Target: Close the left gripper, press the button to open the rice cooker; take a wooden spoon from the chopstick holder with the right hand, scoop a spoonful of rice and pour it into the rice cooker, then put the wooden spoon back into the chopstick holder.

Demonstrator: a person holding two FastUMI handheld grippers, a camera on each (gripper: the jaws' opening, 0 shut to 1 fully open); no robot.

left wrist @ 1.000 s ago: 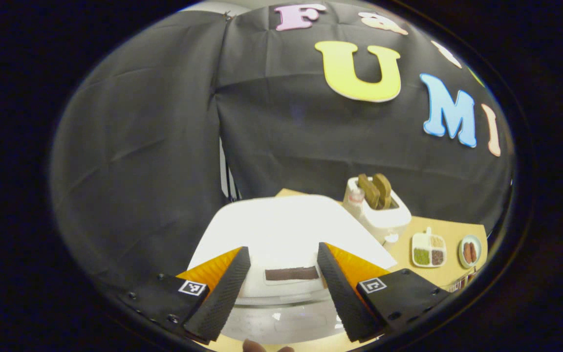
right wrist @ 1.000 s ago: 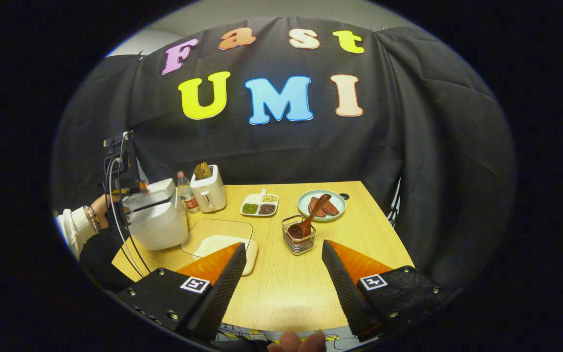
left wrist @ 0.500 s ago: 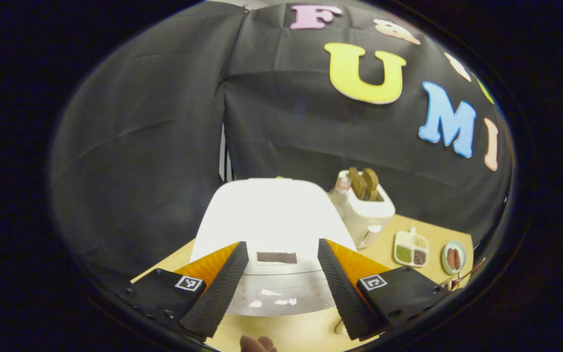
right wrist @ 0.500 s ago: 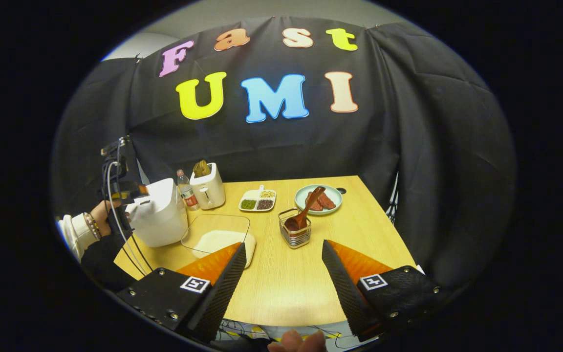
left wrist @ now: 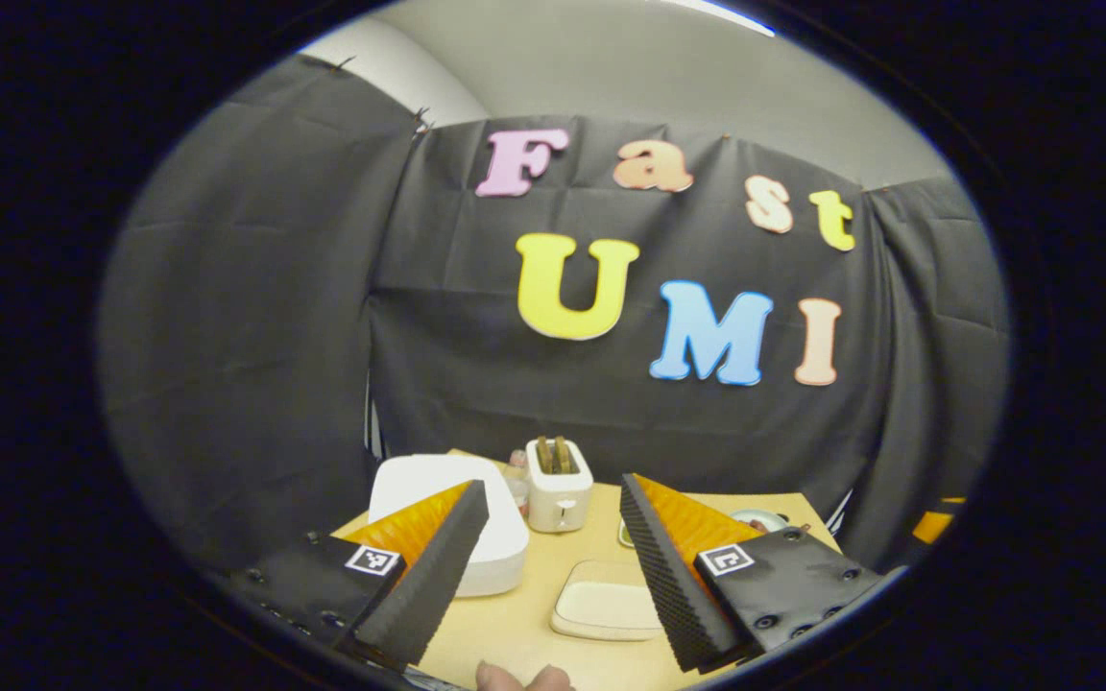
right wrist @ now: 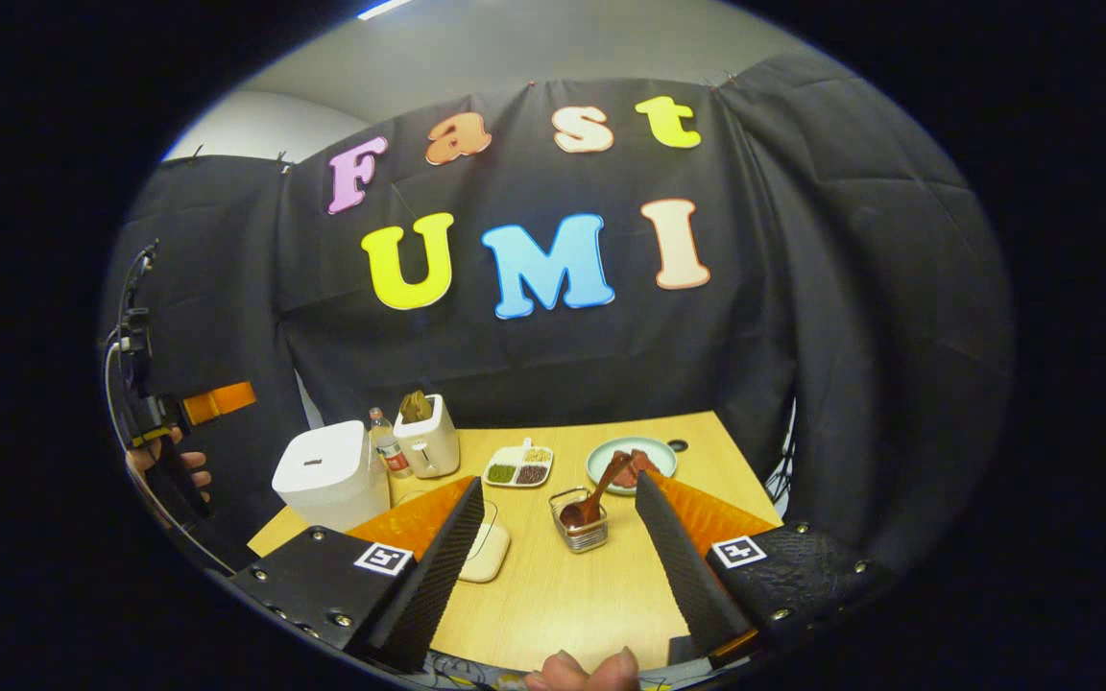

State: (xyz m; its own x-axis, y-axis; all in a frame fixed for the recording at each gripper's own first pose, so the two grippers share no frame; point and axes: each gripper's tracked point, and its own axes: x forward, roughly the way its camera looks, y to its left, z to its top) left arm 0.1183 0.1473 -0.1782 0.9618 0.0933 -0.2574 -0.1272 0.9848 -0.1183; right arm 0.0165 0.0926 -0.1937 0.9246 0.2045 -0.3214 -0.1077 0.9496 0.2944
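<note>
Risk: rice cooker (right wrist: 332,475) lid is sitting closed, so rice is being risked on the lid if scooping is started; cause is likely the unclenched left gripper (left wrist: 545,566) glancing off the button. Right gripper (right wrist: 553,566) is being held spread, empty; wooden spoon (right wrist: 596,494) is standing in the chopstick holder (right wrist: 582,523), right of the cooker, just beyond the right gripper.

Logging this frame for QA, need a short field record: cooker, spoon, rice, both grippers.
cooker: white, lid down, table's left end
spoon: in wire holder, bowl down, handle leaning toward plate
rice dish: lidded, right of cooker
left gripper: open, empty, off the cooker
right gripper: open, empty, short of the holder
toaster: behind cooker, bottle beside it
</note>
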